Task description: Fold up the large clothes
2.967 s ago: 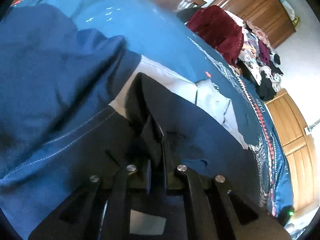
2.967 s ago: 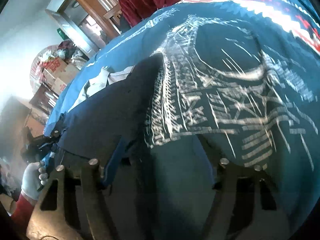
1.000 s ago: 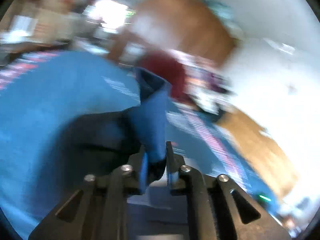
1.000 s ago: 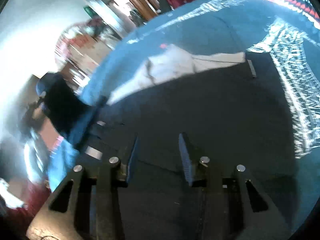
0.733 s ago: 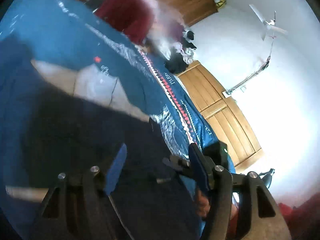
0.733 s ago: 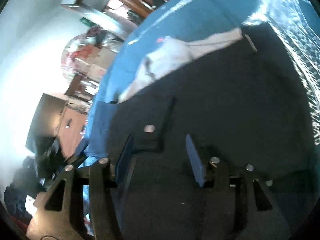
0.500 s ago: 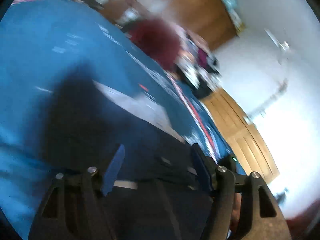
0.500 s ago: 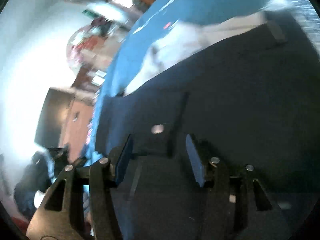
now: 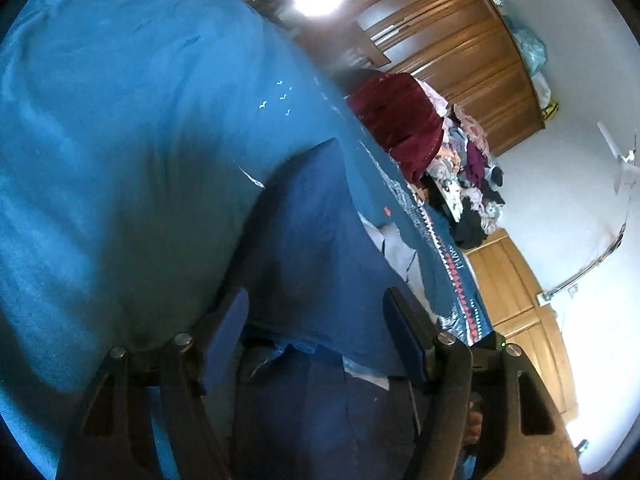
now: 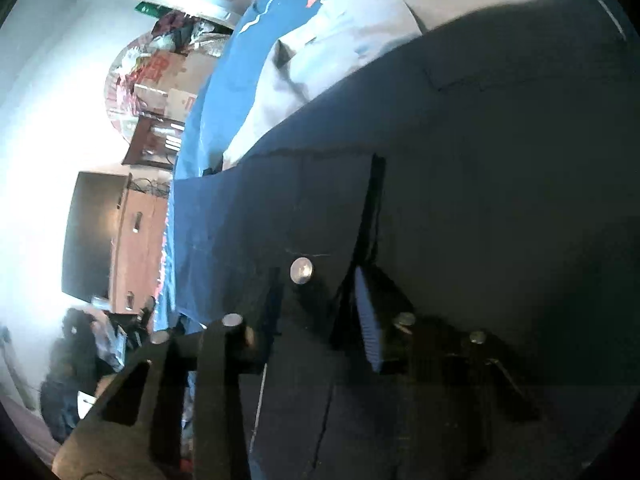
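Dark navy trousers (image 9: 312, 240) lie on a blue bedspread (image 9: 120, 140). Pale grey pocket lining (image 9: 390, 246) shows at their far edge. My left gripper (image 9: 316, 320) is open just above the cloth, which passes under and between the fingers. In the right wrist view the trousers (image 10: 480, 160) fill the frame, with pale lining (image 10: 320, 40) at the top. The waistband flap and its metal button (image 10: 302, 270) sit between the fingers of my right gripper (image 10: 320, 300). A gap still separates the fingers, so that gripper is open.
A dark red velvet garment (image 9: 400, 120) and a heap of mixed clothes (image 9: 472, 184) lie at the far side of the bed. Wooden wardrobes (image 9: 460, 60) stand behind. Boxes (image 10: 168, 80) and a dark cabinet (image 10: 92, 236) are off the bed's left edge.
My left gripper let go of the blue fold it held a second ago and now stands open low over the trousers. The right gripper moved onto the waistband button and its fingers drew closer together.
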{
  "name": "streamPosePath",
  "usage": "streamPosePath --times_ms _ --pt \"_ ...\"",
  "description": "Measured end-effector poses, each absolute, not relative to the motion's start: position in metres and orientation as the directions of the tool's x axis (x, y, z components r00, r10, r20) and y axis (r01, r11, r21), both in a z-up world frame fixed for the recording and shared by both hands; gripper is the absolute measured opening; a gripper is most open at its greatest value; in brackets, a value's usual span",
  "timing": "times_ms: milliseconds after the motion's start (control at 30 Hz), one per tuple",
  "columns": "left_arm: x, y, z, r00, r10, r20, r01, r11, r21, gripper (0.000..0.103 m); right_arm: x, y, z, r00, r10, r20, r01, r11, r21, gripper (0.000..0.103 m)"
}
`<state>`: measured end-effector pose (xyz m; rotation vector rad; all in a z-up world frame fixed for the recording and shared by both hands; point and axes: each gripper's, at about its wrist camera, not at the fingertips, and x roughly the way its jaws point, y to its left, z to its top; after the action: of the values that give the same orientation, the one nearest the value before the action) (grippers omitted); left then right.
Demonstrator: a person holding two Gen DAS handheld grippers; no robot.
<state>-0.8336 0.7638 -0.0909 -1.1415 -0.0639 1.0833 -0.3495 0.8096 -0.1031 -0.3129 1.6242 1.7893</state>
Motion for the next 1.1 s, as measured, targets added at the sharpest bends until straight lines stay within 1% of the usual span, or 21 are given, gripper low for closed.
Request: streamPosePath --times_ms 67,100,133,267,300,433,500,533,600,733,833,900,1033,1100 --pt "-0.828 0.764 -0.088 0.521 0.718 -0.462 -0.664 0.0 -0.748 0.072 -0.35 0.813 -0.102 -0.748 0.327 -0.577 -0.604 0.026 0.797 0.032" --pt "-0.829 0.762 -0.087 0.52 0.72 -0.46 -0.663 0.0 -0.749 0.072 -0.352 0.814 -0.102 -0.751 0.327 -0.574 -0.601 0.025 0.799 0.025" --pt "-0.83 0.761 -0.088 0.52 0.724 -0.454 -0.656 -0.002 -0.755 0.072 -0.356 0.816 -0.103 -0.741 0.335 -0.582 -0.611 0.024 0.792 0.011" --pt "-0.836 0.751 -0.09 0.519 0.739 -0.43 -0.638 -0.001 -0.77 0.071 -0.359 0.813 -0.094 -0.717 0.368 -0.593 -0.641 -0.012 0.767 0.007" --pt "-0.837 0.749 -0.091 0.518 0.74 -0.429 -0.638 0.001 -0.77 0.071 -0.353 0.81 -0.088 -0.714 0.387 -0.583 -0.64 -0.022 0.768 0.001" --pt "-0.839 0.743 -0.09 0.514 0.754 -0.41 -0.635 0.014 -0.772 0.071 -0.306 0.783 -0.044 -0.676 0.526 -0.515 -0.635 -0.063 0.77 0.0" --pt "-0.845 0.737 -0.093 0.512 0.761 -0.398 -0.628 0.016 -0.778 0.071 -0.285 0.772 -0.033 -0.651 0.563 -0.509 -0.646 -0.058 0.761 0.0" --pt "-0.845 0.737 -0.094 0.513 0.763 -0.393 -0.625 0.019 -0.78 0.071 -0.269 0.765 -0.028 -0.618 0.59 -0.52 -0.668 -0.045 0.743 0.0" --pt "-0.846 0.735 -0.097 0.51 0.761 -0.402 -0.631 0.012 -0.776 0.071 -0.251 0.758 -0.027 -0.596 0.61 -0.522 -0.678 -0.033 0.735 0.0" --pt "-0.839 0.738 -0.097 0.486 0.747 -0.453 -0.674 -0.009 -0.738 0.071 -0.231 0.758 -0.04 -0.578 0.609 -0.543 -0.679 0.011 0.734 0.0" --pt "-0.836 0.739 -0.095 0.47 0.739 -0.482 -0.7 -0.021 -0.714 0.072 -0.231 0.759 -0.045 -0.545 0.607 -0.579 -0.716 0.023 0.698 0.0" --pt "-0.832 0.741 -0.094 0.453 0.732 -0.508 -0.72 -0.035 -0.693 0.072 -0.222 0.754 -0.046 -0.525 0.627 -0.576 -0.716 0.04 0.697 0.0" --pt "-0.823 0.746 -0.089 0.411 0.709 -0.574 -0.773 -0.064 -0.631 0.072 -0.21 0.747 -0.051 -0.482 0.633 -0.606 -0.74 0.076 0.668 0.0" --pt "-0.816 0.747 -0.08 0.373 0.701 -0.608 -0.811 -0.072 -0.58 0.072 -0.206 0.746 -0.052 -0.475 0.63 -0.614 -0.752 0.072 0.655 0.0"
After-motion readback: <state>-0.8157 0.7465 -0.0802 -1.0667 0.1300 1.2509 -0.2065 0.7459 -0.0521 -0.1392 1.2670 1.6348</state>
